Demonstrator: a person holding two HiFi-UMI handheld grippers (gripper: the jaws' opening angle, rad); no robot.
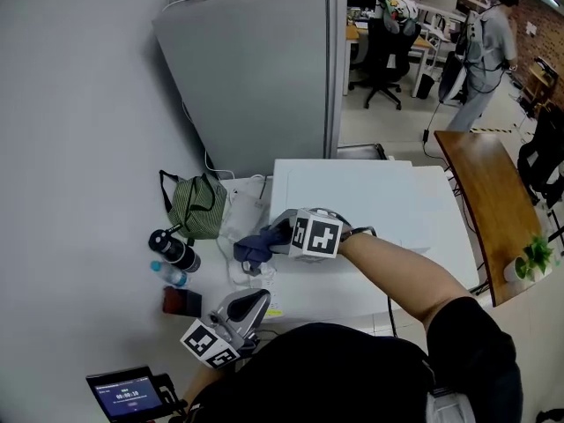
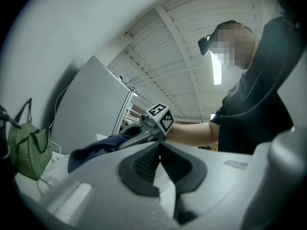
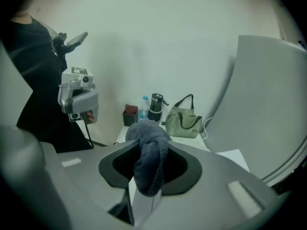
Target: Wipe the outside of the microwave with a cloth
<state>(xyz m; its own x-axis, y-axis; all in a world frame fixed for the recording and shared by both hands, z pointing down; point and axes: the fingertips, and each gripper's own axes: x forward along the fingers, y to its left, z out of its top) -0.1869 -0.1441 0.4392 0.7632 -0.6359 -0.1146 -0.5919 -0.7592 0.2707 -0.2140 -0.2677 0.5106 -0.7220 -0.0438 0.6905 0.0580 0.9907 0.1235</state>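
The white microwave point(image 1: 370, 203) stands on the white counter, and I see it from above. My right gripper point(image 1: 277, 235) hovers at the microwave's left front corner, shut on a dark blue cloth point(image 1: 252, 248) that hangs in a bunch off its tips. In the right gripper view the cloth point(image 3: 147, 131) is wedged between the pads of that gripper point(image 3: 150, 152) and droops over them. My left gripper point(image 1: 252, 300) is held low near the counter's front edge, apart from the microwave. Its jaws point(image 2: 159, 150) are shut with nothing between them.
A tall grey fridge point(image 1: 264, 69) stands behind the microwave. Left of it on the counter are a green striped bag point(image 1: 196, 205), a black tumbler point(image 1: 174, 249), a water bottle point(image 1: 167, 274) and a dark red box point(image 1: 182, 302). A wooden table point(image 1: 485, 192) lies to the right.
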